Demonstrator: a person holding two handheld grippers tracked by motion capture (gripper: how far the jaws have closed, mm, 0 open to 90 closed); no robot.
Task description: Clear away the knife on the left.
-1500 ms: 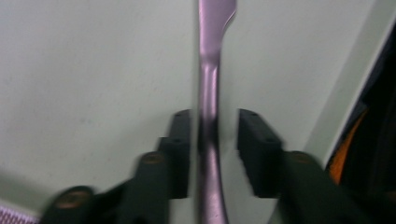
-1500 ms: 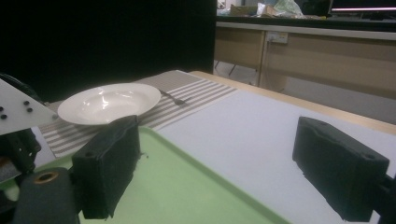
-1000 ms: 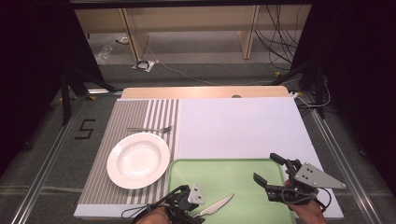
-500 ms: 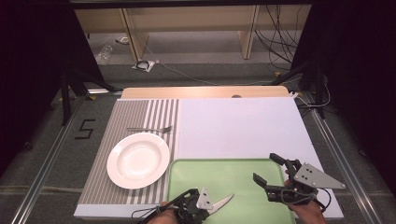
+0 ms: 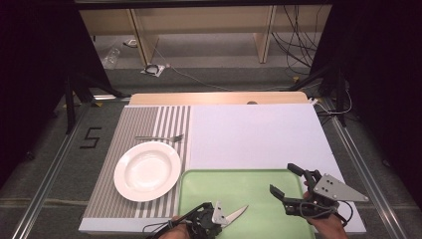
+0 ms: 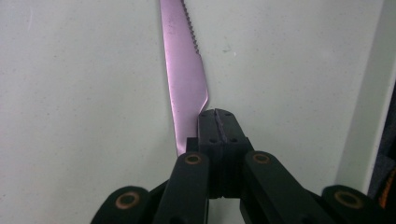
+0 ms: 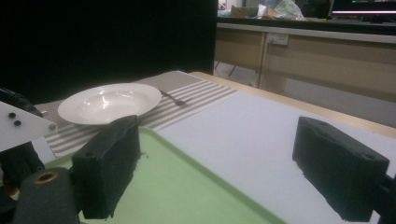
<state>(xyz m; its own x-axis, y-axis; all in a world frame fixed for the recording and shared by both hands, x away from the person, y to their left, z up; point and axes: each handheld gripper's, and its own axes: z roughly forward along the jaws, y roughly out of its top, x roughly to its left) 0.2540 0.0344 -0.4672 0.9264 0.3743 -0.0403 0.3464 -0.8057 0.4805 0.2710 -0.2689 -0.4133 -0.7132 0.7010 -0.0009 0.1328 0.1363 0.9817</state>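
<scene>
Left tongs [image 6: 217, 122], jaws fully closed, pads pressed together at the base of a serrated knife blade [image 6: 184, 70]; blade running upward and out of frame over a pale green tray [image 6: 84, 93]; raised tray rim at right.

The high view looks forward and down over the green tray [image 5: 259, 184]; both gripper views sit close above that tray [image 6: 93, 93], the right one facing the plate [image 7: 109, 102].
</scene>
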